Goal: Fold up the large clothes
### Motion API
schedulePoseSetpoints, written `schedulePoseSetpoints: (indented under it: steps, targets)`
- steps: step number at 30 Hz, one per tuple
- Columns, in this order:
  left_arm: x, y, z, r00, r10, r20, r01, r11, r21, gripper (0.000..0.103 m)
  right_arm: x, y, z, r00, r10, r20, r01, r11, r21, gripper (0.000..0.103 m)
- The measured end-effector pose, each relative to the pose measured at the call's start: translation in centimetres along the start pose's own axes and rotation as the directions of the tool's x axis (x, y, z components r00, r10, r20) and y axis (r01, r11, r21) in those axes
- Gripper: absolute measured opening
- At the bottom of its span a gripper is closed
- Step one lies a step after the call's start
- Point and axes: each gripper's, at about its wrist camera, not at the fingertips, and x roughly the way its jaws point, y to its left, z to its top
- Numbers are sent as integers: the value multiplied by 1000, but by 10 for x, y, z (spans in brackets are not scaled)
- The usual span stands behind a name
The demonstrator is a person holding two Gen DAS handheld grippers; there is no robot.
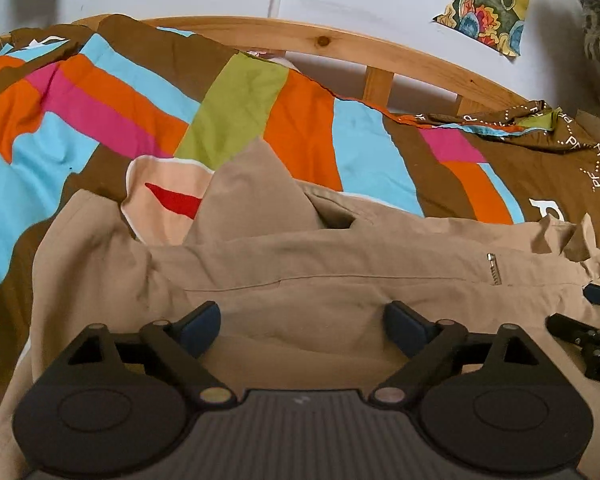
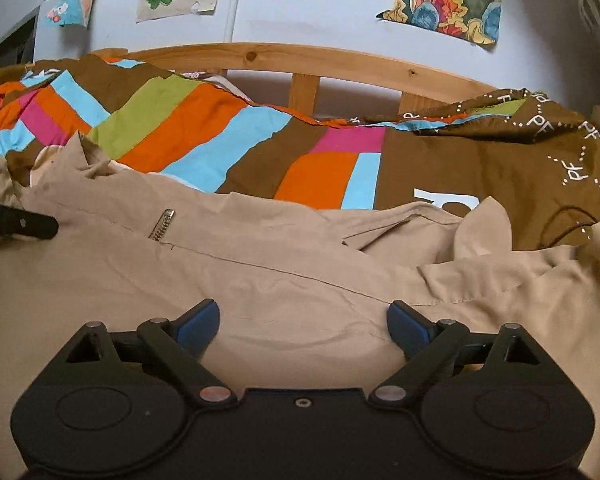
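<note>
A large beige garment (image 1: 300, 264) with a short metal zipper (image 1: 494, 269) lies spread and rumpled on the bed. My left gripper (image 1: 302, 324) hovers over its near part, open, nothing between the blue pads. A pointed flap of the cloth (image 1: 256, 196) stands up behind it. In the right wrist view the same beige garment (image 2: 284, 264) fills the foreground, its zipper (image 2: 162, 229) at the left. My right gripper (image 2: 303, 324) is open above the cloth, holding nothing. The other gripper's black finger (image 2: 24, 226) pokes in from the left edge.
A striped duvet cover (image 1: 228, 108) in brown, blue, orange, pink and green covers the bed. A wooden bed rail (image 1: 340, 46) runs along the far side by a pale wall with pinned pictures (image 1: 488, 4). A thin dark cord (image 2: 560, 224) lies on the brown cover at right.
</note>
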Motion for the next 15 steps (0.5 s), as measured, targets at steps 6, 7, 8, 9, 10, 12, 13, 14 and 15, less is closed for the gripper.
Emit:
schedulePoseSetpoints:
  steps: [6, 7, 8, 9, 10, 12, 13, 14, 15]
  targets:
    - [-38, -3, 14, 999, 19, -50, -20, 1000, -17, 94, -73, -35, 1, 993, -75, 95, 58, 984, 169, 98]
    - [-49, 0, 14, 998, -13, -58, 11, 999, -31, 96, -88, -43, -3, 990, -96, 103, 71, 972, 222, 100]
    - [-60, 3, 12, 996, -35, -86, 31, 999, -41, 97, -98, -50, -8, 989, -113, 99, 85, 962, 259, 100]
    - [-67, 5, 9, 994, -37, -107, 33, 999, -42, 97, -103, -58, -13, 988, -133, 80, 106, 953, 284, 100]
    - [-73, 6, 3, 992, -27, -121, 23, 999, -33, 97, -105, -66, -18, 986, -162, 49, 140, 942, 304, 99]
    - [-76, 6, -8, 993, 8, -119, -8, 1000, -1, 97, -97, -78, -30, 983, -180, -27, 178, 920, 349, 97]
    - [-76, 6, -14, 994, 15, -112, -14, 1000, 12, 97, -90, -84, -37, 986, -153, -64, 166, 911, 377, 98]
    - [-74, 7, -18, 994, 12, -107, -11, 1000, 12, 98, -85, -86, -43, 988, -141, -64, 155, 909, 388, 101]
    - [-73, 7, -20, 995, 8, -101, -7, 1000, 10, 100, -83, -85, -47, 989, -142, -49, 150, 914, 377, 102]
